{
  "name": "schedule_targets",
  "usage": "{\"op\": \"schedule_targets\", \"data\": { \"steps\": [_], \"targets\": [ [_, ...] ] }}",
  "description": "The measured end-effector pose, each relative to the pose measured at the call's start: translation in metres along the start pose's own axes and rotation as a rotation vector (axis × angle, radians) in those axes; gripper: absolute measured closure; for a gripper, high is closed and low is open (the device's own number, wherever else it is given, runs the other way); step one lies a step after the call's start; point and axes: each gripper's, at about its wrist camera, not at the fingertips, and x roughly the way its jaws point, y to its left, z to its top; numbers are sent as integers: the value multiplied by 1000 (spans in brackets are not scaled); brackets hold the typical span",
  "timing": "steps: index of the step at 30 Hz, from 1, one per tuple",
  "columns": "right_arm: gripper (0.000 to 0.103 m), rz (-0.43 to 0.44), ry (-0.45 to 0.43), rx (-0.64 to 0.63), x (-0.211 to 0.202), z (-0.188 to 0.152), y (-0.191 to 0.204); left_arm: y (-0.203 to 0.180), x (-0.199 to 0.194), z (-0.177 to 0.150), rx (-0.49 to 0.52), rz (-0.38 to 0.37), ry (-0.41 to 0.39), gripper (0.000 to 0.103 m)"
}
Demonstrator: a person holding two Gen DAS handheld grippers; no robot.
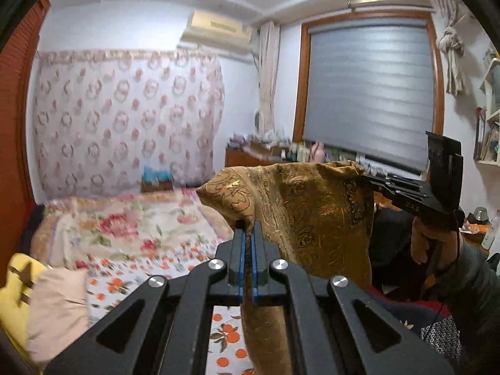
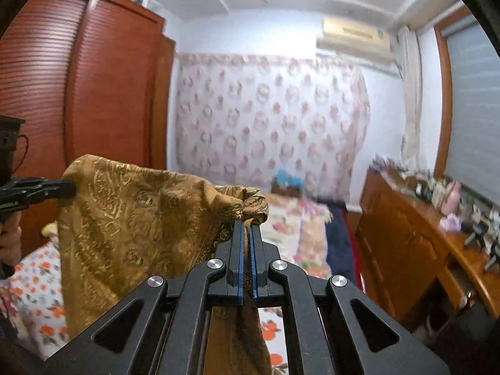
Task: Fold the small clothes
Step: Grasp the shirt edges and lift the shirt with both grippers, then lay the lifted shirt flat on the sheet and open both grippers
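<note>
Both jaws clamped on gold cloth corners, right gripper at 3 o'clock; cloth hangs above bed; apparently no fold made yet.

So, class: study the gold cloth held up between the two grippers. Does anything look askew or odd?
Yes. The cloth is bunched at the left gripper and the right gripper, so its top edge sags and wrinkles instead of hanging flat above the bed.

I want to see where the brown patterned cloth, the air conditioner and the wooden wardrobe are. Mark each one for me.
brown patterned cloth (image 1: pixel 312 212), left wrist view, on the hanging middle of the fabric.
air conditioner (image 2: pixel 354 36), right wrist view, on its front panel.
wooden wardrobe (image 2: pixel 93 87), right wrist view, on a slatted door.
</note>
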Motion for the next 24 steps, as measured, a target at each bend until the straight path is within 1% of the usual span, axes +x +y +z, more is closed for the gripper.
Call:
{"op": "schedule_targets", "data": {
  "steps": [3, 6, 9, 12, 15, 16, 17, 19, 20, 21, 22, 23, 24],
  "targets": [
    [103, 31, -67, -28, -29, 21, 23, 2, -45, 15, 35, 33, -64, 103],
    [103, 68, -129, -43, -52, 41, 45, 10, -78, 28, 43, 61, -112, 103],
    [103, 111, -171, -45, -65, 57, 59, 22, -98, 36, 44, 102, -132, 103],
    [103, 125, -165, -71, -61, 67, 74, 44, -95, 37, 34, 156, -124, 103],
    [103, 142, -94, -62, -24, 65, 78, 75, -63, 26, 25, 219, -58, 102],
    [103, 143, -66, -59, -7, 63, 79, 83, -49, 20, 21, 247, -36, 101],
    [103, 141, -45, -57, 6, 60, 80, 96, -29, 8, 23, 283, -1, 97],
    [102, 108, 26, -45, 49, 45, 81, 121, 11, -15, 28, 338, 99, 91],
    [101, 82, 91, -29, 82, 32, 80, 137, 31, -30, 11, 366, 161, 91],
    [97, 67, 140, -20, 104, 22, 78, 150, 43, -43, -12, 378, 203, 91],
    [96, 40, 189, -19, 125, 13, 77, 161, 54, -56, -34, 380, 244, 91],
    [96, 3, 234, -25, 144, 3, 75, 170, 60, -70, -48, 369, 276, 87],
    [92, -16, 266, -16, 159, -8, 69, 175, 64, -81, -53, 369, 301, 81]
  ]
}}
